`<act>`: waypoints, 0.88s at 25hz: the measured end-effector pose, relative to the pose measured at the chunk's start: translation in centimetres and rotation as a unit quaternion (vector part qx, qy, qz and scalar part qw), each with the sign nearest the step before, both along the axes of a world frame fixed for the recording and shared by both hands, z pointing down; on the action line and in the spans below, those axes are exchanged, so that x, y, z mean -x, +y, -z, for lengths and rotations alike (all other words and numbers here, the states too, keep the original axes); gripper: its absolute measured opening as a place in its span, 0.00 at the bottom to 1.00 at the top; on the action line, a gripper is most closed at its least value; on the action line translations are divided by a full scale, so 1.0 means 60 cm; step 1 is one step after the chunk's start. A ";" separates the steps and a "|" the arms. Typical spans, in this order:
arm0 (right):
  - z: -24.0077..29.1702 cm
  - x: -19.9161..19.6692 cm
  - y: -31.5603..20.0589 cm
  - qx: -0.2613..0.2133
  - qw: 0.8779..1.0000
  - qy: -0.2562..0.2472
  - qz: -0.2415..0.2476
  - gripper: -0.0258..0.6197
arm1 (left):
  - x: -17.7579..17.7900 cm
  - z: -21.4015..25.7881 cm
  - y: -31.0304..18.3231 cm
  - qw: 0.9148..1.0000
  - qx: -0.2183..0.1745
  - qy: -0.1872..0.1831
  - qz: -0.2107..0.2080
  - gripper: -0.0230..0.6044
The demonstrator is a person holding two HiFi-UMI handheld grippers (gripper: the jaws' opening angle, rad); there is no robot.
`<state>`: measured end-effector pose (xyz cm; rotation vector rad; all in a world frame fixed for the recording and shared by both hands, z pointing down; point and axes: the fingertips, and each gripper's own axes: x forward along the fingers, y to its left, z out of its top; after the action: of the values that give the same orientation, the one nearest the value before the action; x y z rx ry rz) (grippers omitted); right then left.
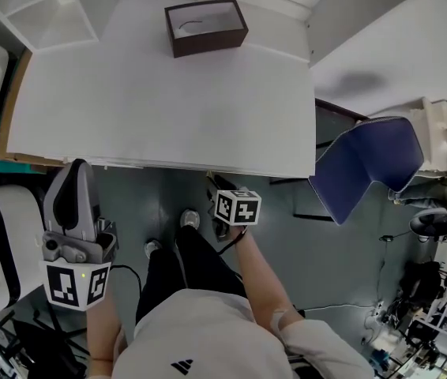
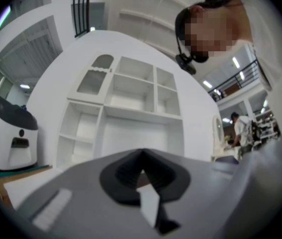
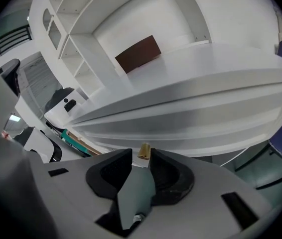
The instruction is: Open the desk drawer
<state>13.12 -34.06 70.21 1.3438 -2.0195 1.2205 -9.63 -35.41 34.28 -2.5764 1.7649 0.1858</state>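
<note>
Right gripper (image 1: 218,186) is at the front edge of the desk (image 1: 168,109), jaws wide, with the brass knob (image 3: 144,151) in the gap at their tips and not yet clamped. The drawer front (image 3: 181,126) is the white band under the desktop and looks closed.

Push in so the pads seat behind the knob's head, close firmly, then pull straight back, level with the desktop (a tilted pull could slip off).

Left gripper (image 1: 76,168) is off to the side, jaws together, holding nothing.

Head view hides the drawer front and knob under the desktop. Can't tell the drawer's width or its seams. Brown box (image 1: 205,26) at the back isn't involved.
</note>
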 end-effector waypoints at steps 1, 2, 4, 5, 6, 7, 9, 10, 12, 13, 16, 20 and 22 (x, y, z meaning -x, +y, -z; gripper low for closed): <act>-0.006 -0.001 -0.002 0.003 1.000 0.002 0.001 0.22 | 0.000 -0.002 0.001 1.000 0.002 -0.001 0.002 0.05; -0.011 -0.001 -0.004 0.005 1.000 0.003 0.002 0.22 | -0.001 -0.003 0.002 1.000 0.003 -0.003 0.004 0.05; -0.018 0.000 -0.010 0.007 1.000 0.001 0.001 0.23 | -0.001 -0.005 0.004 1.000 0.006 -0.005 0.007 0.05; -0.022 0.001 -0.013 0.009 1.000 0.000 0.000 0.23 | 0.000 -0.006 0.005 1.000 0.007 -0.006 0.009 0.05; -0.026 0.004 -0.016 0.011 1.000 0.001 0.000 0.23 | 0.001 -0.008 0.006 1.000 0.008 -0.007 0.010 0.05; -0.030 0.008 -0.017 0.013 1.000 0.002 0.000 0.23 | 0.004 -0.011 0.007 1.000 0.010 -0.008 0.011 0.05; -0.038 0.017 -0.018 0.014 1.000 0.005 -0.001 0.22 | 0.012 -0.014 0.011 1.000 0.010 -0.009 0.012 0.05; -0.040 0.022 -0.015 0.014 1.000 0.004 -0.004 0.22 | 0.017 -0.015 0.015 1.000 0.010 -0.009 0.012 0.05; -0.045 0.031 -0.008 0.018 1.000 0.000 -0.009 0.23 | 0.026 -0.016 0.024 1.000 0.011 -0.009 0.012 0.05; -0.047 0.034 -0.006 0.020 1.000 0.000 -0.010 0.24 | 0.029 -0.016 0.027 1.000 0.011 -0.009 0.011 0.05; -0.045 0.040 -0.007 0.017 1.000 0.002 -0.008 0.22 | 0.033 -0.015 0.033 1.000 0.012 -0.011 0.011 0.05; -0.044 0.042 -0.007 -0.001 1.000 0.015 -0.012 0.17 | 0.043 -0.014 0.042 1.000 0.012 -0.013 0.014 0.05; -0.045 0.041 -0.007 -0.003 1.000 0.019 -0.013 0.17 | 0.047 -0.013 0.049 1.000 0.011 -0.014 0.014 0.05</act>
<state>10.69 -34.50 72.88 1.3907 -1.9866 1.1924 -12.44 -32.47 35.07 -2.5550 1.8029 0.1301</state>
